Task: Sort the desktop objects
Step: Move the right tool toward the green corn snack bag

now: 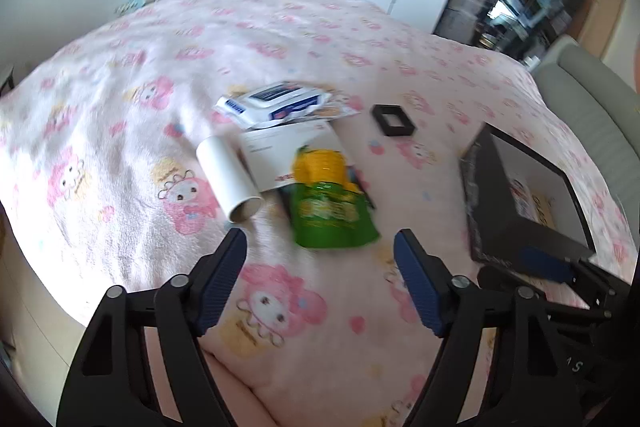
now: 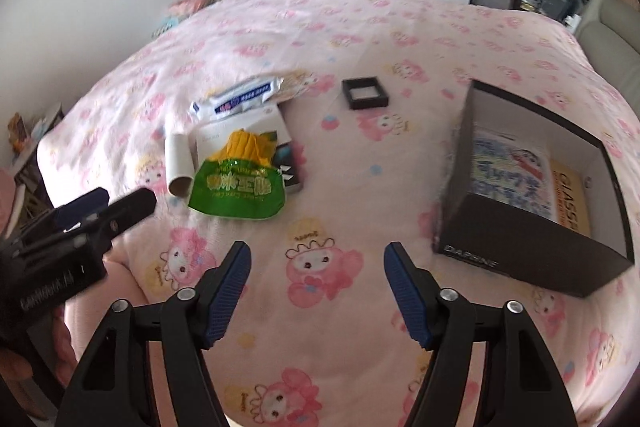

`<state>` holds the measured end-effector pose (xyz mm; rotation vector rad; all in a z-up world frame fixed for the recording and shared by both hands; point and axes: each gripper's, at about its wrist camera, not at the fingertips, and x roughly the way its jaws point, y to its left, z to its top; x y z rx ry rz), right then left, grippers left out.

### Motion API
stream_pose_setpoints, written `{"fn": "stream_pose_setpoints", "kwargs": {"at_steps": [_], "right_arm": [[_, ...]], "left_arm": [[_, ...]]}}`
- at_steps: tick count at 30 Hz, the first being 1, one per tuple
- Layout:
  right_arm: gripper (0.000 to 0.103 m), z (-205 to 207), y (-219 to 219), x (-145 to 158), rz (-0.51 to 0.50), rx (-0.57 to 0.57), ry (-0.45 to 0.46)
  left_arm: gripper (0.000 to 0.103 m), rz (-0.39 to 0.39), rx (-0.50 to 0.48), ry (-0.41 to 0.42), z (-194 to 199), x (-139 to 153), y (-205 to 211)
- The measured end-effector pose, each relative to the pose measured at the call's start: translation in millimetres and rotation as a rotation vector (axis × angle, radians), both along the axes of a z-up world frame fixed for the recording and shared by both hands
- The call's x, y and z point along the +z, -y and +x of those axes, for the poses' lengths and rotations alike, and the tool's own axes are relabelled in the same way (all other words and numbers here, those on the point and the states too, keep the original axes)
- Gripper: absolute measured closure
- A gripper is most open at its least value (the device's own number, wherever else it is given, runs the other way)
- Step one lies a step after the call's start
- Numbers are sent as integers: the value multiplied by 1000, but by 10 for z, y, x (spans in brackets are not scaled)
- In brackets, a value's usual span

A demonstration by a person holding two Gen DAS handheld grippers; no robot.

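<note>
Both my left claw point(image 1: 320, 255) and right claw point(image 2: 318, 267) hang wide and empty at lower frame, approaching the centre-frame green snack bag point(image 1: 330, 215), which I'd grip next for the black box point(image 2: 532, 247).

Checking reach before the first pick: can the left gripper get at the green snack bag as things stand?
Probably yes. The left gripper has open, empty jaws aimed at the green snack bag, which lies on top of the pile with only bare blanket between.

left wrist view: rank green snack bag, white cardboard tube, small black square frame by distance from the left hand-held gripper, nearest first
From the left hand-held gripper:
1. Green snack bag, straight ahead, just beyond the fingertips.
2. White cardboard tube, ahead and to the left, lying on its side beside the white booklet.
3. Small black square frame, farthest, ahead and to the right on the pink blanket.
</note>
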<state>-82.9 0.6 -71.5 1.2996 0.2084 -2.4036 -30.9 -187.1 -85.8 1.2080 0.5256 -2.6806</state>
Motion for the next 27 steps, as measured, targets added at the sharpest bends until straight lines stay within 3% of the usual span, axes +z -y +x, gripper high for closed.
{"fn": "stream_pose_setpoints", "kwargs": {"at_steps": [7,11,15,19,27], "right_arm": [[55,-380,342,-222,36,49,23],[56,-662,549,-321,28,59,47],[57,-966,710,-515,45,34,69],[57,-1196,728,-764,75,-10,106],[57,-1328,614,-1082,104,-43,187]], "left_arm": [[44,45,67,13,-318,-299,383],[47,83,88,13,-576,-367,563],[50,179,54,24,-832,-495,653],[50,217,-31,28,-864,-591,486],[50,195,-115,89,-883,-777,210]]}}
